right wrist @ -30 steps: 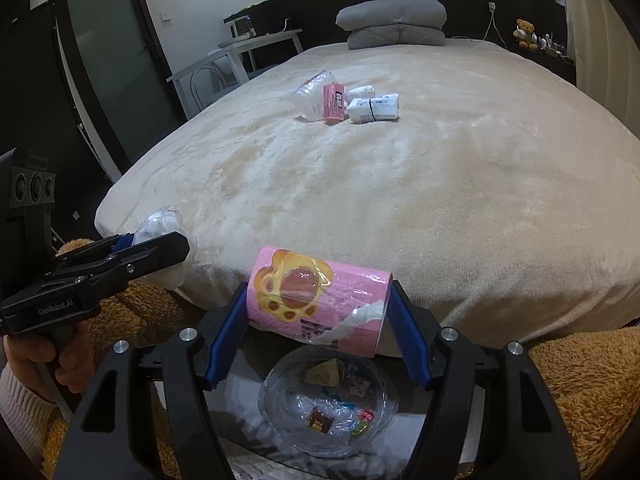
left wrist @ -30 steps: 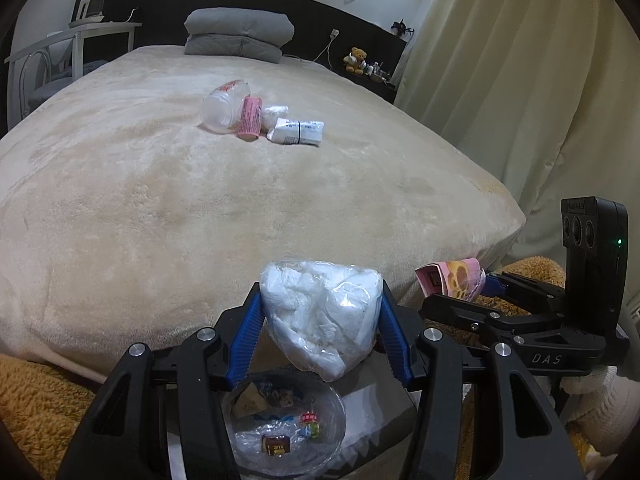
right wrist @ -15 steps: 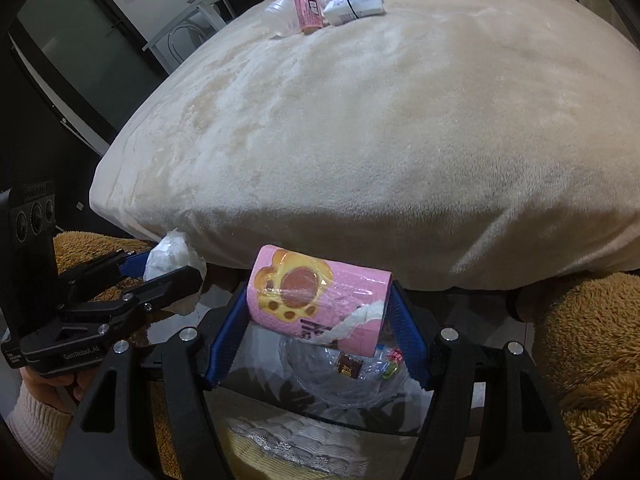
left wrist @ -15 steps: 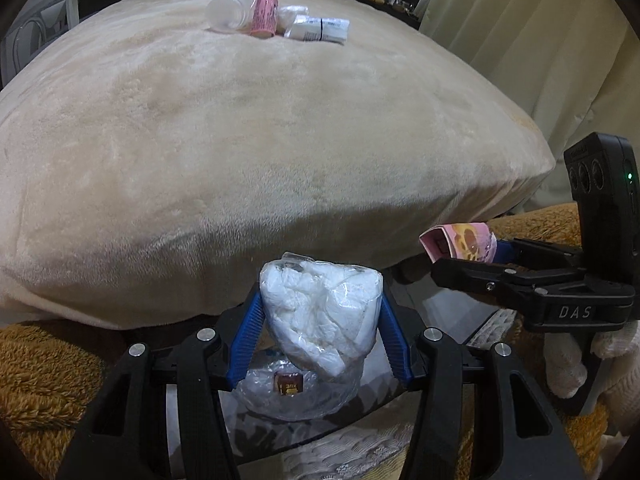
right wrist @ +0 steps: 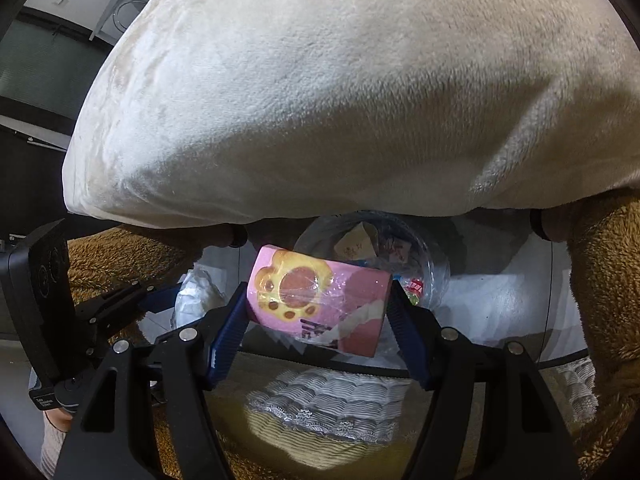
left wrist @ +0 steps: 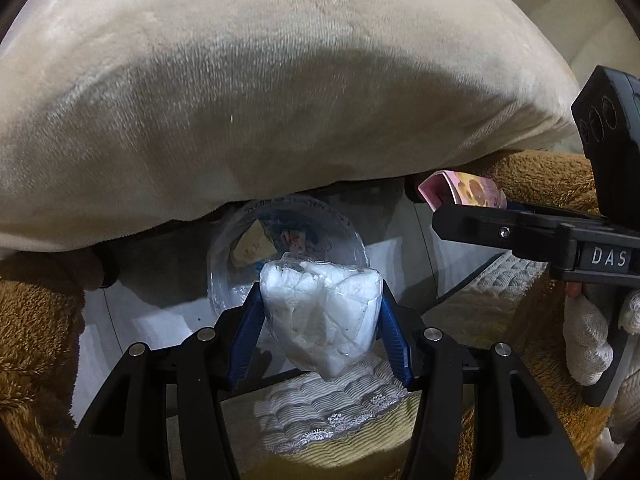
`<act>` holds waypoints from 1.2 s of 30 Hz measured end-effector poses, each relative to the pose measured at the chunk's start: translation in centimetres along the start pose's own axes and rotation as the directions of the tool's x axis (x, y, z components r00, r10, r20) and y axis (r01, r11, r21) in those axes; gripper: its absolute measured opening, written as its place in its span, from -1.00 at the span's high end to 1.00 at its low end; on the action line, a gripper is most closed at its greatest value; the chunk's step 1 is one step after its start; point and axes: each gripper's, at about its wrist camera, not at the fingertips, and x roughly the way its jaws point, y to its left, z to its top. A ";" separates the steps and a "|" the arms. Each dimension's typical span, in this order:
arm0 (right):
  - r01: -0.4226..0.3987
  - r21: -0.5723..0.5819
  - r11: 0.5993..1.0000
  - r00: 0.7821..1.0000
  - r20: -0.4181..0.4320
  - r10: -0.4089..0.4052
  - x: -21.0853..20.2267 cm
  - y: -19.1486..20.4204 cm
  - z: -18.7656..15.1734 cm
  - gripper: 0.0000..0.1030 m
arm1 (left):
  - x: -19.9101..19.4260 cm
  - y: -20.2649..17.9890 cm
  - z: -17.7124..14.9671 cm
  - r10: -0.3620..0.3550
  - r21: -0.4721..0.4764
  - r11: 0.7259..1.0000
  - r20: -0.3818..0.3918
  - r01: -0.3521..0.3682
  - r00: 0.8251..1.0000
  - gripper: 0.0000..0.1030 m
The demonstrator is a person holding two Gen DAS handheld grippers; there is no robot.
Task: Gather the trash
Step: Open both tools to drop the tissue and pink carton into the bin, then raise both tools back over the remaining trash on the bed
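Note:
My left gripper (left wrist: 322,316) is shut on a crumpled white plastic bag (left wrist: 324,316); it also shows in the right wrist view (right wrist: 196,300). My right gripper (right wrist: 318,308) is shut on a pink wrapper with a yellow paw print (right wrist: 316,300), seen from the left wrist too (left wrist: 464,192). Both hang just above a clear plastic-lined bin (left wrist: 224,264) at the foot of the bed, which holds several scraps, and which the right wrist view (right wrist: 434,264) also shows.
The beige plush bedspread (left wrist: 260,80) overhangs the bin closely. Brown fuzzy sleeves (right wrist: 600,300) flank it. A quilted white and yellow mat (left wrist: 332,412) lies below. A dark door or cabinet (right wrist: 36,80) stands at the left.
Both grippers have tilted down and lowered toward the bin. The trash on top of the bed has left the views. Both grips are unchanged.

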 end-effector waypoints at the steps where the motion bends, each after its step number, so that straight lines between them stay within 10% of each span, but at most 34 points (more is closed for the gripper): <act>1: 0.015 0.007 1.000 1.000 0.000 -0.015 0.1 -0.1 0.1 -0.31 | 0.3 -0.1 0.1 0.013 0.000 1.000 -0.010 -0.013 1.000 -0.03; 9: -0.018 0.008 1.000 1.000 -0.017 0.019 0.0 0.1 0.2 -0.32 | 0.2 -0.6 -0.2 -0.018 0.008 1.000 -0.037 0.018 0.999 -0.06; 13: -0.063 0.054 0.997 0.998 0.015 0.063 -0.5 -0.7 0.3 -0.52 | -1.1 0.0 -0.5 -0.002 -0.016 1.000 0.004 0.002 1.000 -0.55; 23: -0.084 0.033 0.996 0.993 0.086 0.081 -2.5 -0.5 0.6 -0.61 | -3.7 0.0 0.0 0.004 -0.015 1.000 0.121 -0.002 0.993 -0.55; 36: 0.068 -0.246 0.967 0.898 0.438 0.048 -10.4 3.7 -1.0 -0.60 | -10.1 -0.1 0.4 -0.067 0.071 0.997 0.403 0.042 0.913 -0.55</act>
